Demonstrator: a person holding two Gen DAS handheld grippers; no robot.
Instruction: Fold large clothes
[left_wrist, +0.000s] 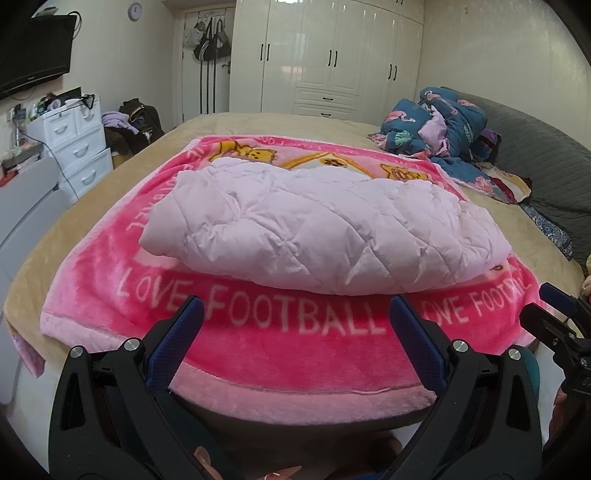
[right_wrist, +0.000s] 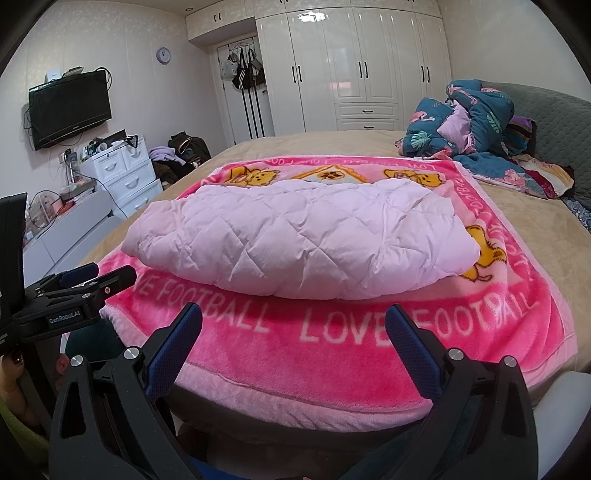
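A pale pink quilted jacket (left_wrist: 317, 229) lies folded into a thick bundle on a bright pink "LOVE FOOTBALL" blanket (left_wrist: 295, 350) on the bed; it also shows in the right wrist view (right_wrist: 295, 240), on the blanket (right_wrist: 332, 369). My left gripper (left_wrist: 295, 310) is open and empty, hovering at the near edge of the blanket, short of the jacket. My right gripper (right_wrist: 293, 317) is open and empty at the same near edge. The right gripper shows at the right edge of the left wrist view (left_wrist: 557, 321). The left gripper shows at the left of the right wrist view (right_wrist: 85, 284).
A tan bedspread (left_wrist: 258, 125) covers the bed. A crumpled blue floral quilt (left_wrist: 443, 125) lies at the far right by the grey headboard (left_wrist: 546, 158). White drawers (right_wrist: 125, 177), a TV (right_wrist: 70, 107) and a clothes pile (right_wrist: 181, 155) stand left; wardrobes (right_wrist: 351, 66) behind.
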